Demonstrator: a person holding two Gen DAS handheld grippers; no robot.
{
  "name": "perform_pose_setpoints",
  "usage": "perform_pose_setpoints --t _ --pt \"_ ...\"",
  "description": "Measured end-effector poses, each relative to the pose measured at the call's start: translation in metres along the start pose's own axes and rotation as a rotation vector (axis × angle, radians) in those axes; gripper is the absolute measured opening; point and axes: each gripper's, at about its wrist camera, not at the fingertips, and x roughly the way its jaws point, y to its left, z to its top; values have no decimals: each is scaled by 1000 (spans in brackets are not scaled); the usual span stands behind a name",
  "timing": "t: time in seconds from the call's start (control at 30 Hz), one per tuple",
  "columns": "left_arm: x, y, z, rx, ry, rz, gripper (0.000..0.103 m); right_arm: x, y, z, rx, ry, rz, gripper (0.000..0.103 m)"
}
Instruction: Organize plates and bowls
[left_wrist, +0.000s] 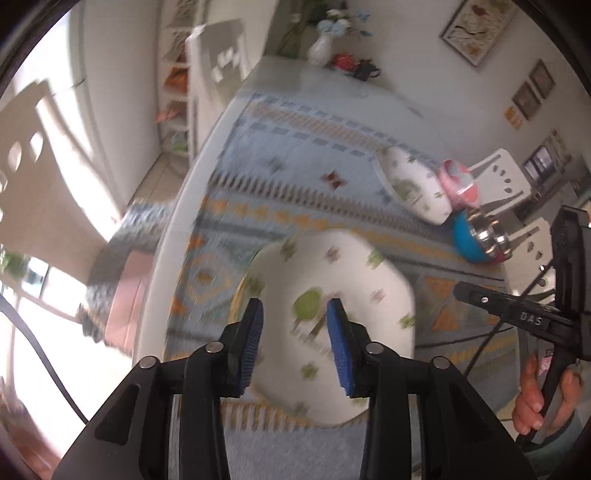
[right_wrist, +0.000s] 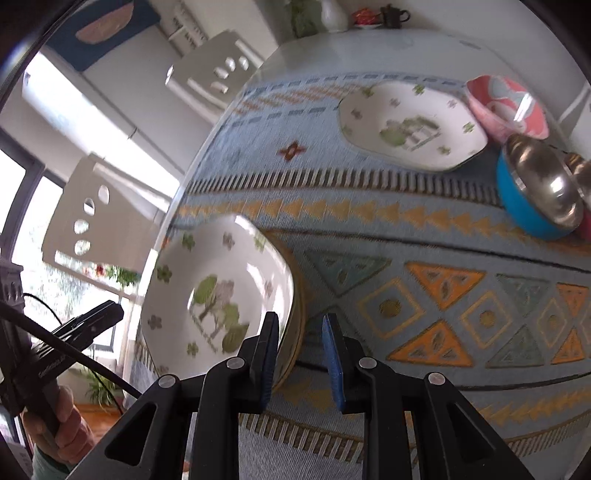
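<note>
A white table (right_wrist: 295, 55) is carrying a patterned cloth (right_wrist: 406, 229); on it, a tree-printed plate (right_wrist: 218, 291) is sitting just left of the fingers (right_wrist: 334, 354), another plate (right_wrist: 410, 127) lying far beyond them.

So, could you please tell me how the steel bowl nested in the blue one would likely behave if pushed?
The steel bowl looks thin and shiny, so probably light and slippery. It sits tilted inside the blue bowl, so a push would likely rock it or slide both together.

Left tool (left_wrist: 295, 343) open, right tool (right_wrist: 301, 354) narrowly parted (both angled downward).
</note>
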Motion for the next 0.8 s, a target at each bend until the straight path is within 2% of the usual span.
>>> perform_pose_setpoints --t 0.07,0.13,0.23,0.33,0.43,0.57,0.67,0.8 --pt "1 -19 29 32 -28 -56 56 -10 -6 11 43 -34 5 29" --pt "4 -39 61 60 -61 -112 66 -17 -13 20 90 -66 20 50" --pt "21 -70 107 99 -55 -174 67 -27 -27 35 176 -137 45 53" --pt "51 -92 146 99 -14 -180 66 -25 -40 49 265 -158 30 53" --pt "97 -108 176 89 54 -173 64 -13 -64 62 395 -163 13 53" --pt "152 -118 190 70 160 -198 55 13 -91 74 486 -149 -16 53" --pt "189 -120 190 67 220 -159 46 30 -97 81 483 -140 -39 51" --pt "229 -116 189 28 281 -132 41 53 -108 90 505 -114 -50 45"
